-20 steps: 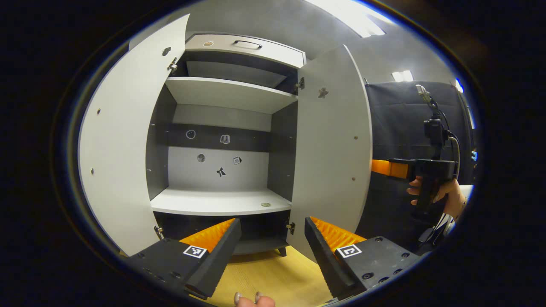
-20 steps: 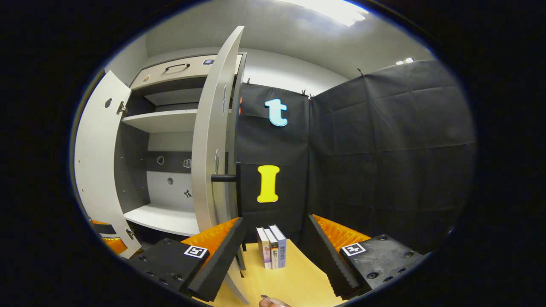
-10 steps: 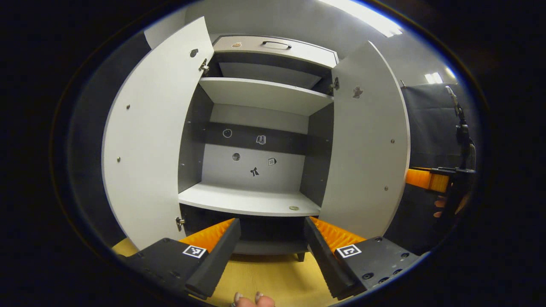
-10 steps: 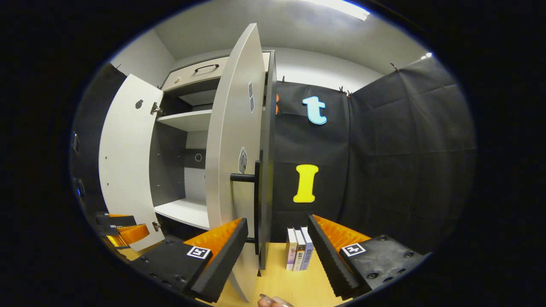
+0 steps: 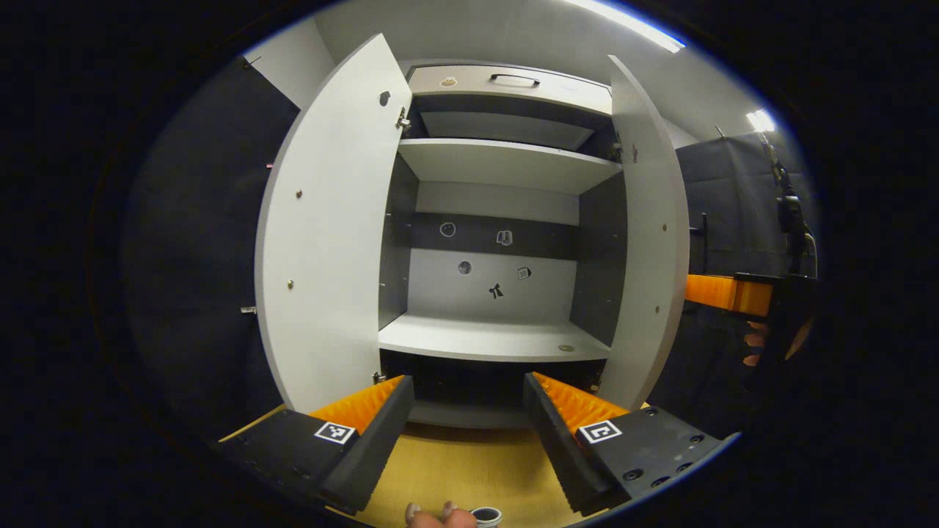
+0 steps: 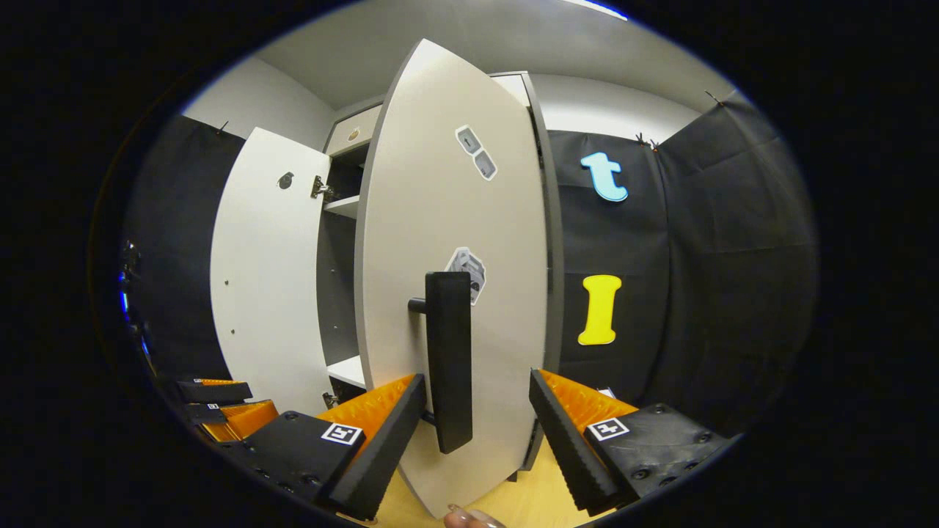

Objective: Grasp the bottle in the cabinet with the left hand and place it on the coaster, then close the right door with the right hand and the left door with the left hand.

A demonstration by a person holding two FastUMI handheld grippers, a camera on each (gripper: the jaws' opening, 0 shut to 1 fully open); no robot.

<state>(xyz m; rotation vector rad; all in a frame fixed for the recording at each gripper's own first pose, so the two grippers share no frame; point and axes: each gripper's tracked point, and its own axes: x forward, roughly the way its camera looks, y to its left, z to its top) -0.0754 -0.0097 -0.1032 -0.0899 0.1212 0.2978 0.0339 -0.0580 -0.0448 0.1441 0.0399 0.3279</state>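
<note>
Cabinet (image 5: 506, 220): shelves bare; both doors stand ajar.
Right door (image 6: 447, 242): just ahead of the right claw (image 6: 477, 433), handle (image 6: 449, 359) upright between its released fingers.
Left claw (image 5: 469, 433): released, left door (image 5: 323, 242) up-left.
Bottle (image 5: 486, 517): apparently its top, below that claw.

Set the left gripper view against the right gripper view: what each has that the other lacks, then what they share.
Left gripper view: the cabinet's back wall with stickers, and a small round thing on the lower shelf. Right gripper view: the outer face of the right door with its black handle. Shared: the open left door and the wooden table.
</note>
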